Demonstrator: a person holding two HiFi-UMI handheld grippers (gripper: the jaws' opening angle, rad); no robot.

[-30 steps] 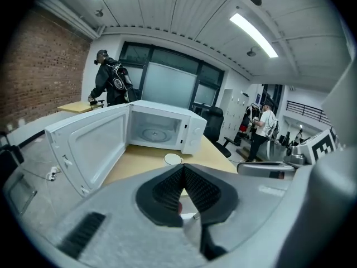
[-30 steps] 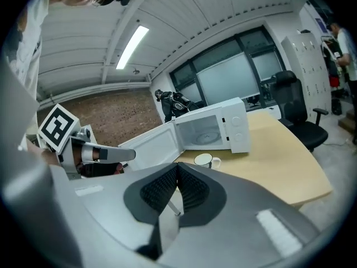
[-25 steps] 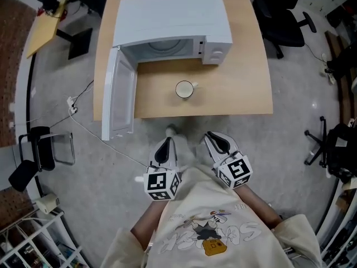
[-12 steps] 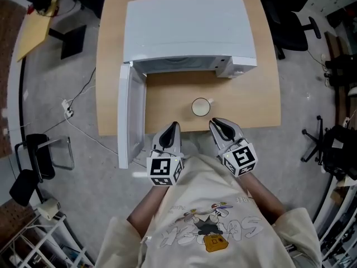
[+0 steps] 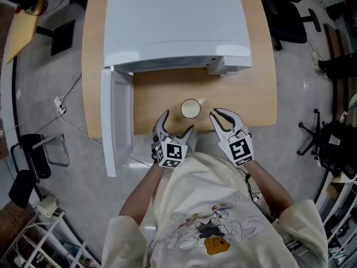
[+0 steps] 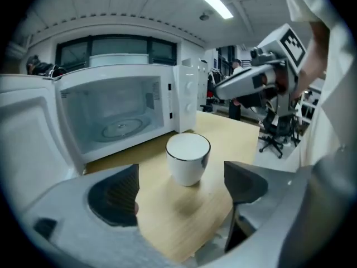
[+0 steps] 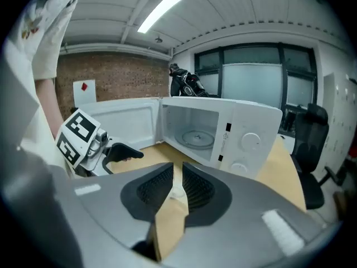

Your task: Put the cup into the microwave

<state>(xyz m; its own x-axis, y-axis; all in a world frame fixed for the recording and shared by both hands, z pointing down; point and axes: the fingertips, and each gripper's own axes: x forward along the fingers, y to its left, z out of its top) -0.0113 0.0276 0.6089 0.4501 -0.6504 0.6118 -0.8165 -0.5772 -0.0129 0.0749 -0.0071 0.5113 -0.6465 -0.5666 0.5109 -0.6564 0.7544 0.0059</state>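
We see bare table (image 5: 162, 96) running clear from the cup (image 5: 190, 109) to the mouth of the microwave (image 5: 178, 27). The swung-open door (image 5: 117, 127) walls this lane's left; the control panel (image 7: 251, 144) bounds its right.

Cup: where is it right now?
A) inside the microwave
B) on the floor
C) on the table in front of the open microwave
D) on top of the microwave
C: the cup stands upright on the table, just in front of the microwave, whose door hangs open.
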